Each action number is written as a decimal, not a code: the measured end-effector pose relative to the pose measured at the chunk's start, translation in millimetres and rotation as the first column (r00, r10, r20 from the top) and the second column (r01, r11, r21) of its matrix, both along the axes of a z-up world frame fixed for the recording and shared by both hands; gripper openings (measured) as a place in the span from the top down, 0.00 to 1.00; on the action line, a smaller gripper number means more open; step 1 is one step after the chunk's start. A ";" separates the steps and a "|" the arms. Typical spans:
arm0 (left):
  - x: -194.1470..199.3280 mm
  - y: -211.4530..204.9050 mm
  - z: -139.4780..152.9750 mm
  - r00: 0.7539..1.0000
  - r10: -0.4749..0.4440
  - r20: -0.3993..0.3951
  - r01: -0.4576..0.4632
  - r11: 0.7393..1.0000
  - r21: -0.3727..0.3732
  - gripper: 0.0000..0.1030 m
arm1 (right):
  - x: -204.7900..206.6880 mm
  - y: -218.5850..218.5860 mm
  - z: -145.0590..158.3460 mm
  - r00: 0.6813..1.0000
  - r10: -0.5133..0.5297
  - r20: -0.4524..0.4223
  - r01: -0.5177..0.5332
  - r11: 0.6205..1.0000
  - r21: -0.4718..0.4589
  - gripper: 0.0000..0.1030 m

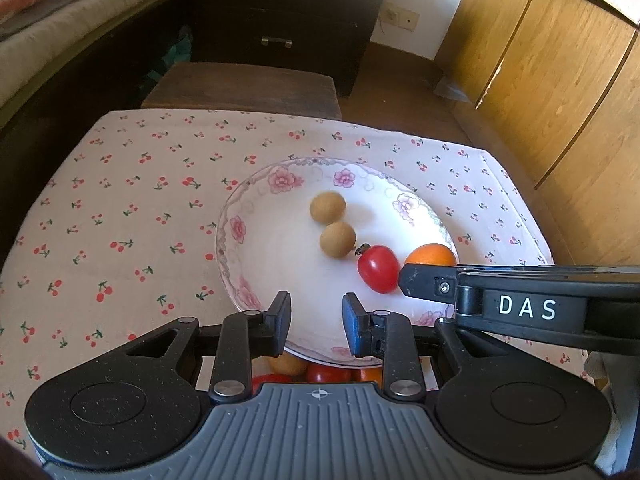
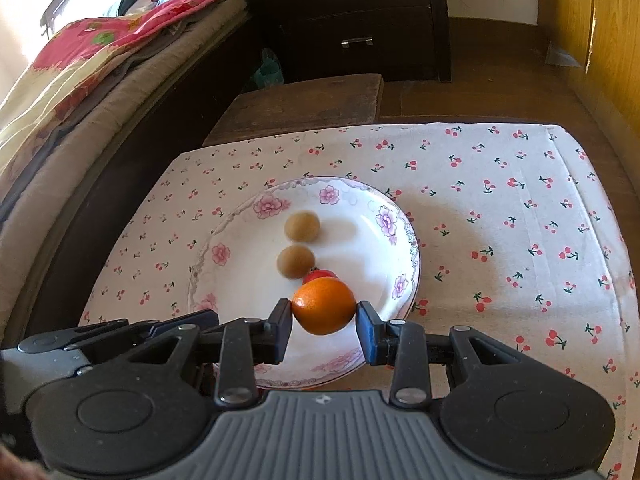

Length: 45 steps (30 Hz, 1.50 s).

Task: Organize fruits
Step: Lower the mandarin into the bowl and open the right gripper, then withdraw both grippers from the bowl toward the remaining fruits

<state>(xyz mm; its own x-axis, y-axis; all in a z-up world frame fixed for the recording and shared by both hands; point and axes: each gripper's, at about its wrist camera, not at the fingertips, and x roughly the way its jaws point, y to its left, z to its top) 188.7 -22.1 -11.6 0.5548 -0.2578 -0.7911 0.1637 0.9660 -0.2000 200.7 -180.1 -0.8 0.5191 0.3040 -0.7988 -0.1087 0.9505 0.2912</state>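
Note:
A white floral plate (image 1: 280, 264) (image 2: 248, 280) holds two brown longans (image 1: 328, 207) (image 1: 338, 239) (image 2: 302, 225) (image 2: 295, 262), a red cherry tomato (image 1: 378, 268) (image 2: 318, 276) and a small orange (image 1: 431, 255) (image 2: 324, 306). My right gripper (image 2: 324, 322) (image 1: 416, 284) is shut on the orange, low over the plate's near right side. My left gripper (image 1: 316, 320) is open and empty over the plate's near rim. Several more fruits (image 1: 320, 372) lie below it, mostly hidden by the gripper body.
The plate sits on a cherry-print cloth (image 1: 120, 220) (image 2: 500, 240) over a small table. A dark wooden stool (image 1: 244, 84) stands behind it, a bed (image 2: 80, 80) at left, dark drawers (image 2: 360, 20) at the back, a wooden wardrobe (image 1: 560, 80) at right.

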 end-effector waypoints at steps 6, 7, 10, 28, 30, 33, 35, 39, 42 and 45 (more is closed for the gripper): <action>-0.9 2.7 3.0 1.000 0.010 0.006 -0.010 1.000 -0.006 0.65 | -1.1 0.2 3.9 1.000 -0.006 0.010 0.006 1.000 -0.005 0.65; -1.1 3.3 3.7 1.000 0.012 0.008 -0.012 1.000 -0.007 0.64 | -1.6 0.4 5.3 1.000 -0.007 0.015 0.008 1.000 -0.007 0.65; -3.0 5.2 5.2 1.000 0.018 0.010 -0.018 1.000 -0.014 0.63 | -2.1 0.5 7.1 1.000 -0.007 0.016 0.007 1.000 0.001 0.65; -14.8 19.0 14.7 0.999 0.037 0.014 -0.037 0.999 -0.035 0.61 | -25.3 9.0 17.6 0.999 0.013 0.030 -0.012 1.000 -0.018 0.65; -18.2 20.9 16.2 0.999 0.037 0.017 -0.036 0.999 -0.037 0.60 | -30.4 9.8 19.1 0.999 0.015 0.034 -0.014 1.000 -0.016 0.65; -22.5 23.9 17.8 0.999 0.036 0.019 -0.035 0.999 -0.039 0.60 | -37.2 11.2 20.9 0.999 0.019 0.037 -0.018 1.000 -0.012 0.65; -26.1 25.2 18.1 0.999 0.033 0.018 -0.033 0.999 -0.037 0.59 | -41.9 13.0 20.7 0.999 0.023 0.033 -0.022 1.000 -0.008 0.65; -35.6 25.7 16.6 1.000 0.023 0.010 -0.023 0.999 -0.024 0.59 | -50.2 17.7 19.3 0.999 0.031 0.027 -0.030 0.999 -0.016 0.65; -39.8 27.0 14.9 1.000 0.022 0.001 -0.022 0.999 -0.028 0.59 | -55.3 18.3 17.7 0.999 0.029 0.020 -0.029 1.000 -0.010 0.65; -43.1 27.9 14.2 1.000 0.018 -0.002 -0.018 1.000 -0.026 0.58 | -59.9 18.9 17.3 0.999 0.028 0.016 -0.028 1.000 -0.010 0.65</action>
